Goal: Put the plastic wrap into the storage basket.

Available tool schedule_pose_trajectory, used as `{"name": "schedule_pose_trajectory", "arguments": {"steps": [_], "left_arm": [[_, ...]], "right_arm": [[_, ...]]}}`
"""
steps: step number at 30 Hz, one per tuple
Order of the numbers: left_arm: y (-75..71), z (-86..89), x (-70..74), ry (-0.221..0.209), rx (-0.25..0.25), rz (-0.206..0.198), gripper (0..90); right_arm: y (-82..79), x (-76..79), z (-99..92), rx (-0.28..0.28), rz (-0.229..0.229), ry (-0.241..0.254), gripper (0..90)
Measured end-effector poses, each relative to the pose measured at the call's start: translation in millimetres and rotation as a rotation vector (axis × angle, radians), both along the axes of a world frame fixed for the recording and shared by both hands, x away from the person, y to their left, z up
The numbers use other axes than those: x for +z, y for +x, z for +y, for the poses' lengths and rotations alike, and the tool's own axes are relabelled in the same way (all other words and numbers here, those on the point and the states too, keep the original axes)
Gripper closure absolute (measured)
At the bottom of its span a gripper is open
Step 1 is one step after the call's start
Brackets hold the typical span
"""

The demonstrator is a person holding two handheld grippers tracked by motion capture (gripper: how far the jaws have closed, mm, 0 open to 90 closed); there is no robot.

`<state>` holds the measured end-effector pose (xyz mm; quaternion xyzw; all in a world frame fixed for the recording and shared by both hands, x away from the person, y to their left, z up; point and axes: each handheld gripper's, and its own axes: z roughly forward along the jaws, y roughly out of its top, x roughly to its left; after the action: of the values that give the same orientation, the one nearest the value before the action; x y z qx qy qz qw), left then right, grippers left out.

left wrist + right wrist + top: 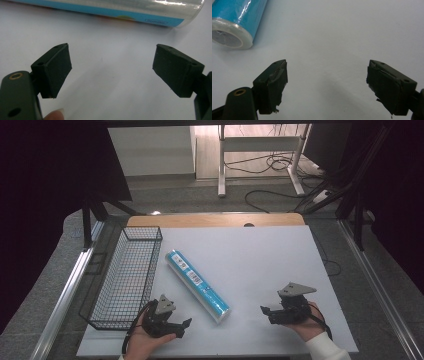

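A long blue roll wrapped in clear film (197, 285) lies slantwise on the white table (250, 265), its near end pointing toward the front. In the left gripper view the roll's side (120, 10) runs across the top; in the right gripper view its round white end (229, 35) sits at upper left. My left gripper (182, 326) rests near the front edge, just left of the roll's near end, jaws wide apart and empty. My right gripper (266, 312) sits to the roll's right, also open with nothing between its pads (273, 85).
A black wire basket (127, 277), with nothing visible in it, stands along the table's left side beside the roll. A wooden strip (215, 220) edges the far side. Beyond the table are desk legs and cables (270, 165) on the floor.
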<state>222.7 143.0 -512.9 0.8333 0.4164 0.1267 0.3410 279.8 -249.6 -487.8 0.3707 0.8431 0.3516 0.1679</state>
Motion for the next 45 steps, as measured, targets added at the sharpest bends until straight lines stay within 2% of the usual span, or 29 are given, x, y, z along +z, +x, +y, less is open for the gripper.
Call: {"name": "schedule_pose_trajectory", "arguments": {"steps": [7,14,19,25,31,38,45], "left_arm": [[-0.4,-2.8,-0.3,-0.007,-0.008,0.006,15.4],[-4.4,1.2,-1.3,0.011,-0.011,-0.002,15.5],[-5.0,-0.6,-0.4,0.006,-0.016,-0.003,15.5],[-7.3,-2.0,-1.1,0.015,-0.022,-0.006,15.5],[-7.0,-0.7,0.8,0.006,-0.014,-0.005,15.7],[-7.1,-1.8,-0.4,0.009,-0.018,0.004,15.5],[-7.1,-2.3,-0.5,0.009,-0.021,0.007,15.6]], "right_arm": [[-1.6,0.3,-5.3,-0.013,0.01,0.022,20.9],[-1.1,3.0,0.0,-0.01,0.014,0.02,22.8],[-2.4,8.4,3.2,-0.011,0.018,0.038,23.8],[-1.3,10.5,5.2,-0.002,0.032,0.032,24.5],[3.5,12.5,9.3,0.0,0.045,0.036,23.0],[9.0,18.5,16.3,0.009,0.049,0.039,23.3],[18.3,27.2,36.0,0.035,0.082,0.054,23.1]]}}
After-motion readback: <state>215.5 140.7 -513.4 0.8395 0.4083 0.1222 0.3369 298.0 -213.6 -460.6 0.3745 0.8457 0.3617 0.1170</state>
